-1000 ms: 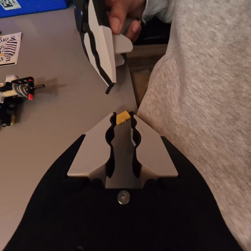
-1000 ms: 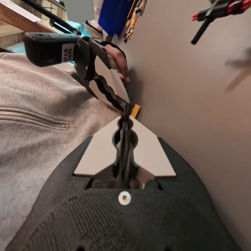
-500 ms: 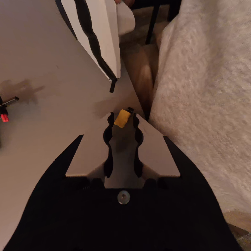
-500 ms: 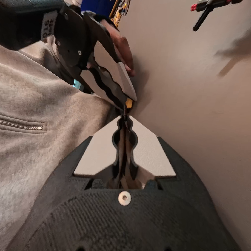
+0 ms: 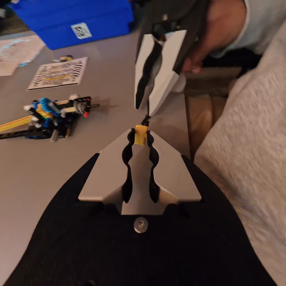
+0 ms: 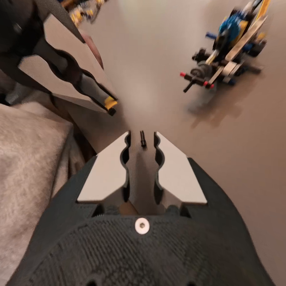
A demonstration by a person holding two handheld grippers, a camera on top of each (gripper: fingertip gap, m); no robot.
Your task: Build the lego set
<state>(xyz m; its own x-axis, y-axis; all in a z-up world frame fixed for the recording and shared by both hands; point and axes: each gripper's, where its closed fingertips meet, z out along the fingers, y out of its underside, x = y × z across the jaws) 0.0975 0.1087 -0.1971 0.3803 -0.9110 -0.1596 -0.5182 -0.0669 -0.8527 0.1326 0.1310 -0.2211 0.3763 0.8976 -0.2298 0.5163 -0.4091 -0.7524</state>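
The left tongs (image 5: 140,131) are clamped on a small yellow piece (image 5: 140,135), gripping it by its two sides at the very tips. A short black stub (image 5: 145,122) sticks out of the far end of that piece. In the right wrist view the same piece (image 6: 110,101) shows at the tip of the left tongs with the stub (image 6: 112,111) at its end.

The right tongs (image 6: 142,133) stand apart. A thin black pin (image 6: 142,138) shows in the gap between their tips, touching neither finger; whether it lies on the worktop (image 5: 46,170) or is in the air cannot be told. In the left wrist view the right tongs point down at the yellow piece, tips just beside the stub, held by a hand (image 5: 216,38).

Both tongs are over the worktop's edge beside the person, whose grey sweater (image 5: 247,154) fills the space past that edge.

The half-built model (image 5: 51,117), black, blue and yellow with a long yellow beam and small red ends, lies well apart from the tongs, farther in from that edge. Beyond it lies a printed sheet (image 5: 58,74), and a blue box (image 5: 74,20) stands towards the far edge. The right wrist view is blurred, so the model (image 6: 224,58) shows there only roughly.
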